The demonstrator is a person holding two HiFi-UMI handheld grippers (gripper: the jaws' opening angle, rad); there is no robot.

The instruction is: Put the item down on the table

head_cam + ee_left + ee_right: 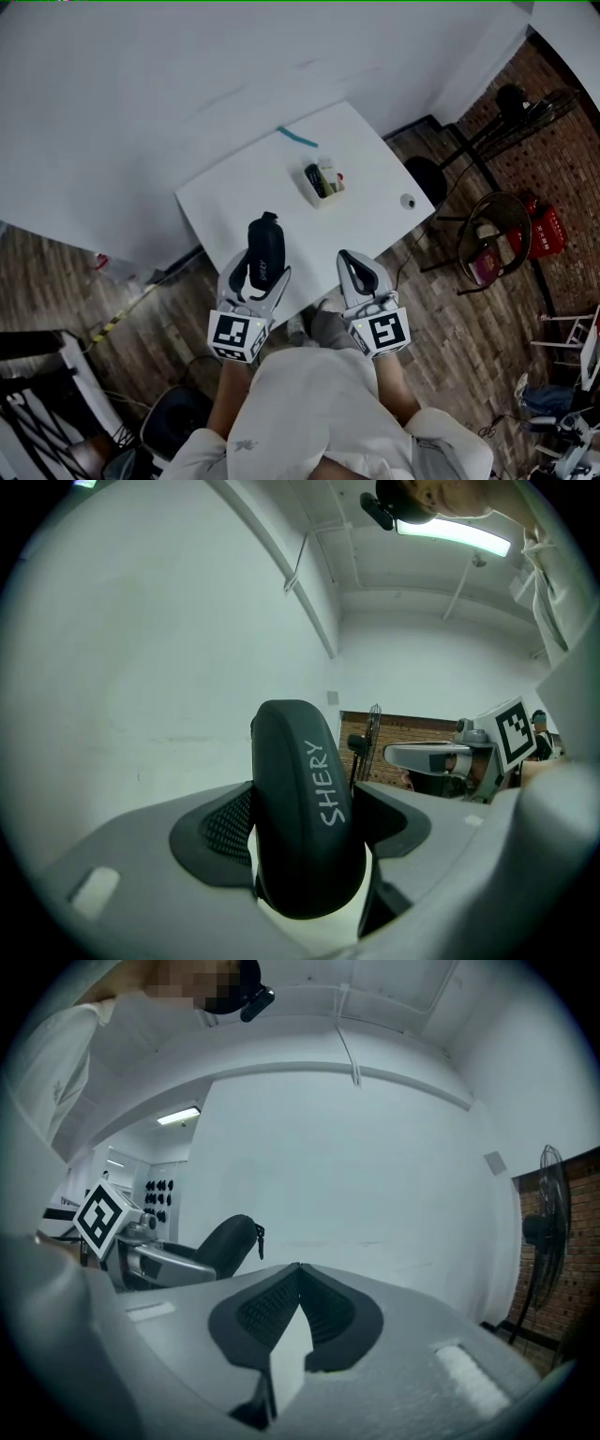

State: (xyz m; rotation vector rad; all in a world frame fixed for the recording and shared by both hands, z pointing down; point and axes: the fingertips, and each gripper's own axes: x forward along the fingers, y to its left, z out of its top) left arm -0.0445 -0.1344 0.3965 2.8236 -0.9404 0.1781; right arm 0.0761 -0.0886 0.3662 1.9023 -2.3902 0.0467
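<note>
My left gripper [259,272] clamps the black zip case [300,808] marked SHERY, near the white table [234,202] edge — my right gripper [362,274] is pinched together, empty

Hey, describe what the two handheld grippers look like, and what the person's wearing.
The left gripper and right gripper match: smooth light-grey bodies tapering into two fingers lined with black dimpled pads. Each carries a white cube printed with black square markers at its rear. No cables show. The person wears a white top.
</note>
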